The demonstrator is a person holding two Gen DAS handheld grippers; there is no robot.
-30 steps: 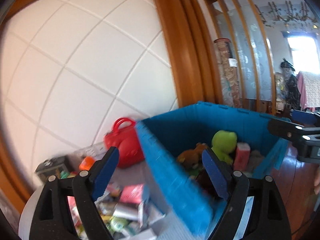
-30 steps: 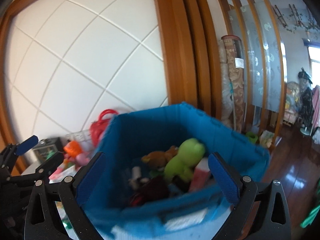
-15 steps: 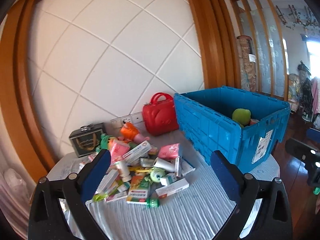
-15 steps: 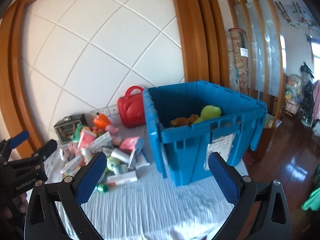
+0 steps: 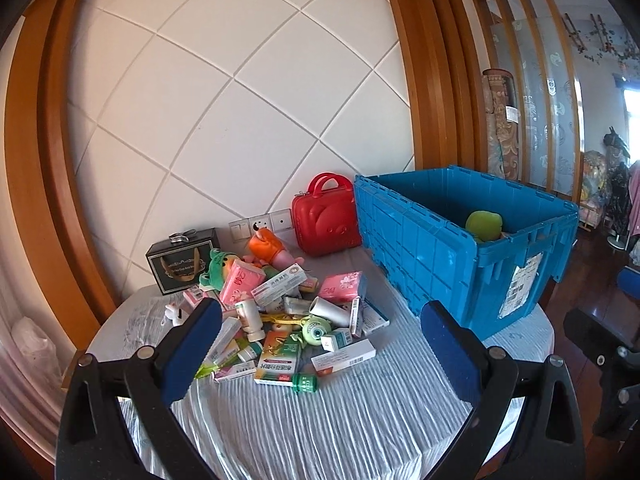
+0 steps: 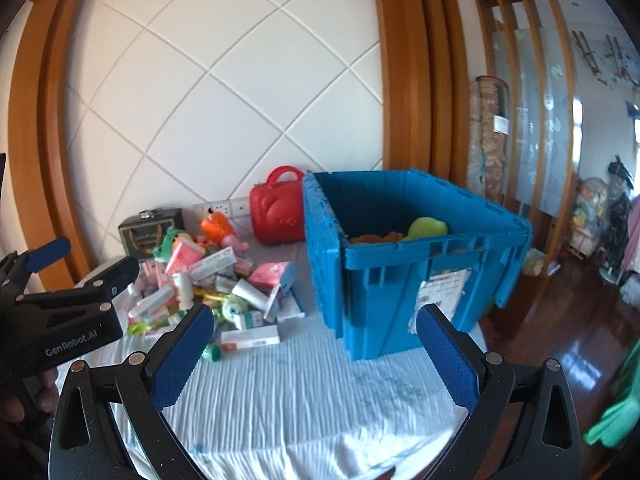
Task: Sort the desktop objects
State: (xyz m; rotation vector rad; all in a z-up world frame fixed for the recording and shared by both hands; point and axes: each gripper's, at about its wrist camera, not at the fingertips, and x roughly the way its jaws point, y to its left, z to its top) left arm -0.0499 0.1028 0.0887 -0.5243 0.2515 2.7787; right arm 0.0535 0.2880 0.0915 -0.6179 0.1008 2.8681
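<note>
above the near edge of the bench [image 5: 320, 420], you are holding the left gripper [image 5: 320, 344] and right gripper [image 6: 316, 344] with fingers wide apart, gripping nothing. the pile of boxes and toys [image 5: 276, 308] is lying just beside the blue crate [image 5: 452, 248].

Left gripper [image 5: 322, 354] held level, jaws spread wide, nothing between them, right gripper [image 6: 316, 354] likewise wide, empty
</note>
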